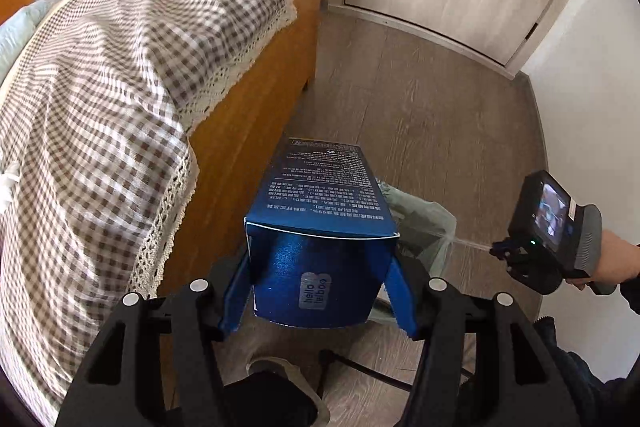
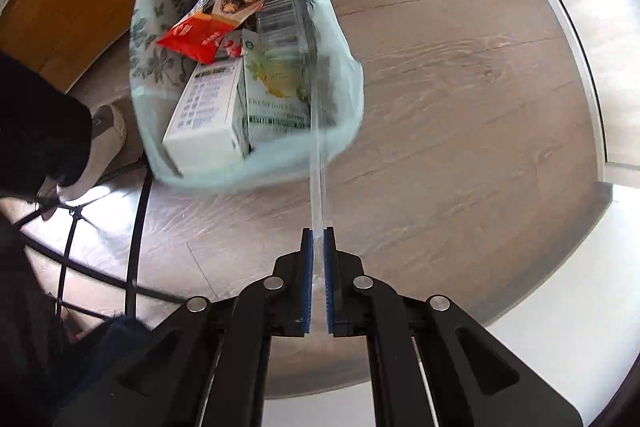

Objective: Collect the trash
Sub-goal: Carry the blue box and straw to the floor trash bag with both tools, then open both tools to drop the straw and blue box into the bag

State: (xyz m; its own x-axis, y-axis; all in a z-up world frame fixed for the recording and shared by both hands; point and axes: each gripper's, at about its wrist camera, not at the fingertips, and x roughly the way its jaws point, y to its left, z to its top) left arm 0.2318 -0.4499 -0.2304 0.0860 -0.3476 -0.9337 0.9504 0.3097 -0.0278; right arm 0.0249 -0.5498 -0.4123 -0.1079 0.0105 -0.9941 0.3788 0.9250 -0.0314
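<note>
Blue carton (image 1: 320, 227) sits clamped between the left gripper (image 1: 318, 301) pads, angled down over the trash bag (image 1: 424, 223) next to the wooden bed frame (image 1: 256, 123). Right wrist view: right gripper (image 2: 319, 243) is closed on a stretched strip of the bag's plastic, probably its rim. Bag stands on the floor, holding a red snack wrapper (image 2: 216, 19), white box (image 2: 208, 115) and green carton (image 2: 276, 95).
</note>
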